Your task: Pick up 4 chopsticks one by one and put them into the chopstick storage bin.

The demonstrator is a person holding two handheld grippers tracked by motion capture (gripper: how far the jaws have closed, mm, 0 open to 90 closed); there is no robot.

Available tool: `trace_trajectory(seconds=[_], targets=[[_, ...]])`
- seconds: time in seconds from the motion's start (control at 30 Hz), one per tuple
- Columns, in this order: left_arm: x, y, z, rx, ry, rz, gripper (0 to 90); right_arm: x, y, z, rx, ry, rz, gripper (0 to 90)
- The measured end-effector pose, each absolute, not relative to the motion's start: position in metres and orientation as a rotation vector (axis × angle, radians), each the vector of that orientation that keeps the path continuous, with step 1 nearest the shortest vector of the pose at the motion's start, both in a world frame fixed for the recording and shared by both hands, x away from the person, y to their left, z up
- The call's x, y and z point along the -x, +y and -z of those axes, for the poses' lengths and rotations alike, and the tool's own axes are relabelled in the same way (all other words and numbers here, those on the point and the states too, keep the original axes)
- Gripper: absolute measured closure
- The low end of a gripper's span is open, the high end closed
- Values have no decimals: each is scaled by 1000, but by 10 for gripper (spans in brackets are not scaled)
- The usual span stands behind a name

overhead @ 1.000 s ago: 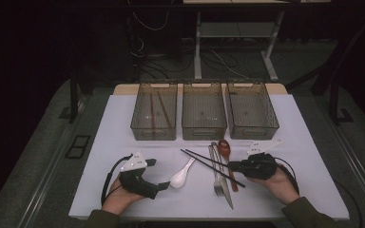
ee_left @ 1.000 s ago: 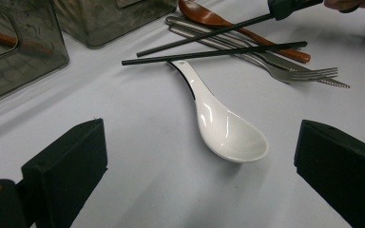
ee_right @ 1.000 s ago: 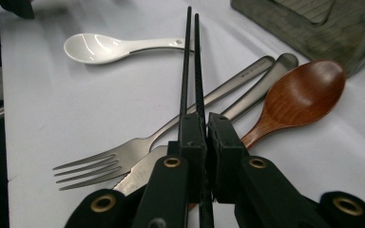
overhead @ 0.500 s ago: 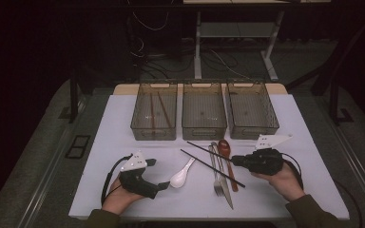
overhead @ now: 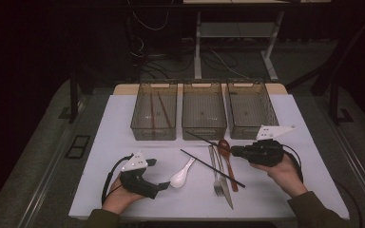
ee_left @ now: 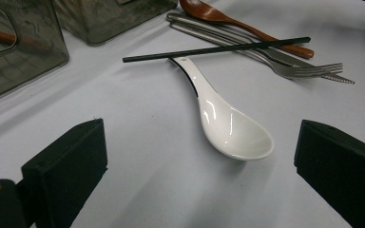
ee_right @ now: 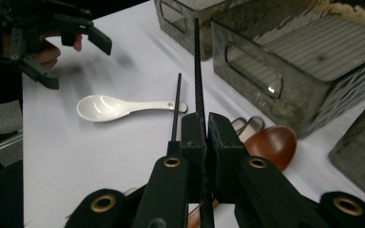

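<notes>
The white rectangular table top (overhead: 123, 123) spreads before you, with three smoky translucent plastic bins along its 12 o'clock edge. The left bin (overhead: 154, 116) holds two reddish-brown chopsticks (overhead: 159, 110); the middle bin (overhead: 204, 114) and right bin (overhead: 250, 111) look bare inside.

Your right gripper (overhead: 234, 151), at about 3 o'clock from the table's middle, has its jaws pressed together on a thin black chopstick (ee_right: 197, 71), which runs from the pads toward the bins. Your left gripper (overhead: 158, 173), at about 7 o'clock, has its jaws spread wide with nothing between them, the white ceramic soup spoon (ee_left: 228, 123) lying on the table just ahead of them.

At the centre lies the cutlery: a silver metal fork (overhead: 215, 170) and silver table knife (overhead: 224, 179) side by side, a brown wooden spoon (overhead: 227, 156) just at their 3 o'clock side, and a second black chopstick (ee_left: 216, 49) resting across them, touching the soup spoon's handle tip.
</notes>
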State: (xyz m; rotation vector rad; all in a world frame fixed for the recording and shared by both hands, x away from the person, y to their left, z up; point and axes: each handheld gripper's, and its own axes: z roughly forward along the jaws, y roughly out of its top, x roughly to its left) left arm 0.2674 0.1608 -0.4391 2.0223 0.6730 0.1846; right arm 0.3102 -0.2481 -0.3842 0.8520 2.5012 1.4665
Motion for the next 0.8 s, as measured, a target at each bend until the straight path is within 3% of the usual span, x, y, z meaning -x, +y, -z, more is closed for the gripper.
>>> trace_trajectory(seconds=[0.8], targets=[[-269,162,439,-2021,675,-187,29,-349,-214,364,-873,2457,-1447,854]])
